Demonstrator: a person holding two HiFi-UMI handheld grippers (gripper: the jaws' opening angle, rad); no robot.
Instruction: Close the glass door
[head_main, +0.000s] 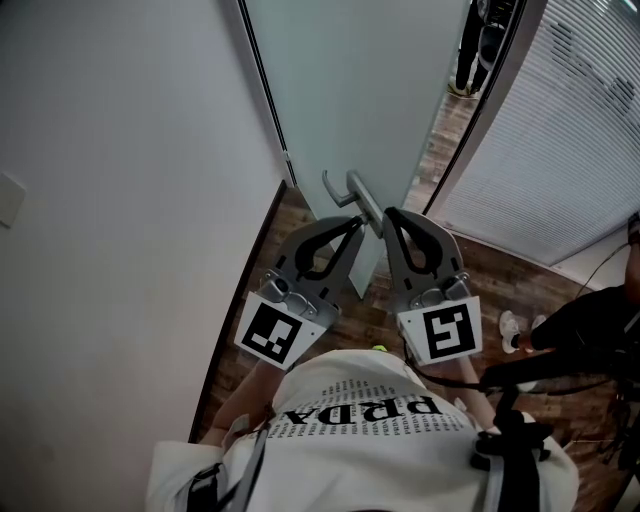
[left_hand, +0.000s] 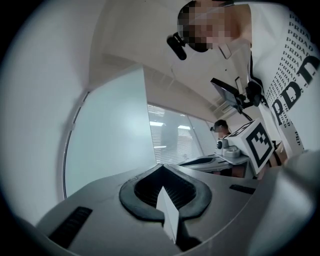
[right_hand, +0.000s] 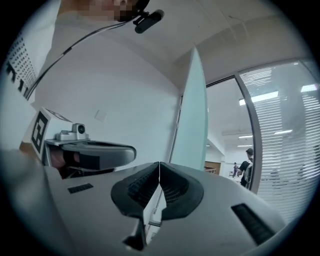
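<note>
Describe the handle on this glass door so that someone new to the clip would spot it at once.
Find the tall, pale frosted glass door, ajar between the white wall and the curved slatted partition. Partway down it, just beyond the tips of the left gripper and right gripper, sits the silver metal lever handle. It is the only shiny, bent bar on an otherwise plain pane.

Left gripper: I am holding it low in front of my chest, pointing forward and angling inward. Its jaws are pressing together with nothing between them. Its left marker cube is sitting nearest me.

Right gripper: I am holding it just beside the left one, angling inward toward it. Its jaws are likewise meeting on nothing. Its right marker cube is facing up.
</note>
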